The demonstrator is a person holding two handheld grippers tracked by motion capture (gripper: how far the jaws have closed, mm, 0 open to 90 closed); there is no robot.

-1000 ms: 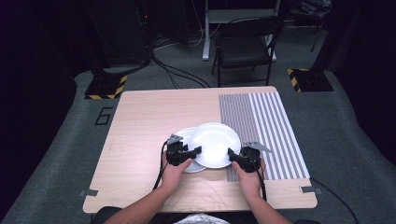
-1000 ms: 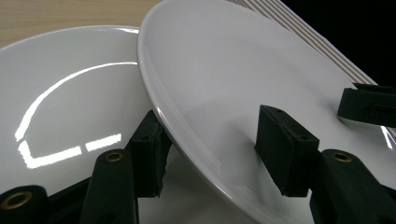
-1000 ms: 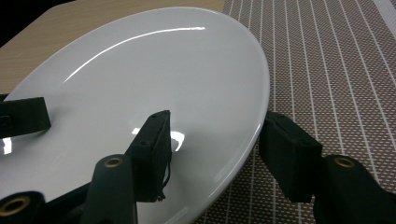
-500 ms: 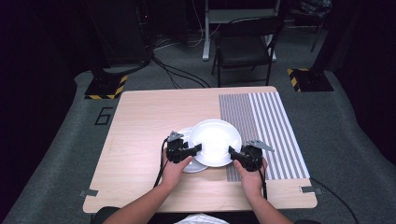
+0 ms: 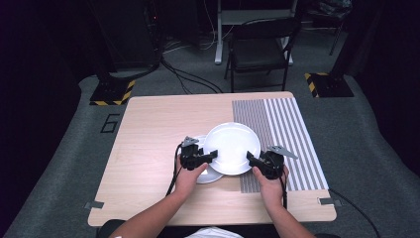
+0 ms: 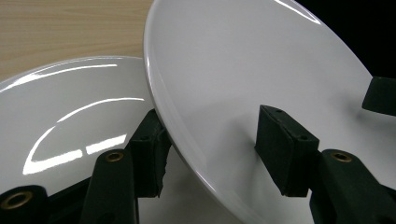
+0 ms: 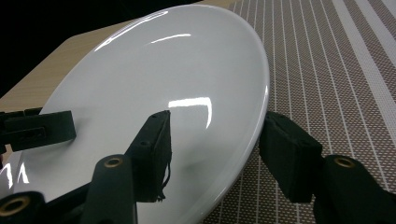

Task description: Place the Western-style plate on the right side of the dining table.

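Your left tongs point(image 5: 212, 155) straddle the near-left rim of the large white plate point(image 5: 232, 148), one pad point(image 6: 152, 158) under the rim and one pad point(image 6: 282, 149) on the plate's face. A visible gap sits between the upper pad and the surface, so the grip looks loose or not yet closed. Your right tongs point(image 5: 251, 158) straddle the near-right rim the same way, one pad point(image 7: 154, 154) on the face and one pad point(image 7: 289, 161) beneath, again with slack showing on the lower side. Neither set looks firmly clamped, so you seem to be cradling the plate, not pinching it.

The plate sits tilted, its left edge overlapping a second, smaller plate point(image 5: 208, 173) that lies on the table point(image 5: 148, 134) just left of and partly under the large one. To the right of the large plate is the striped mat point(image 5: 292, 134), and its right edge hangs over that mat.

The main risk is a slip: glazed ceramic is slick, and with slack at both rims the plate could slide out if you tilt or lift unevenly. If one hand rises faster, the rim may drop onto the smaller plate and chip it, or drag it across the table. Squeeze both tongs home before you carry it further.

Beyond the table stands a dark folding chair point(image 5: 260, 44).
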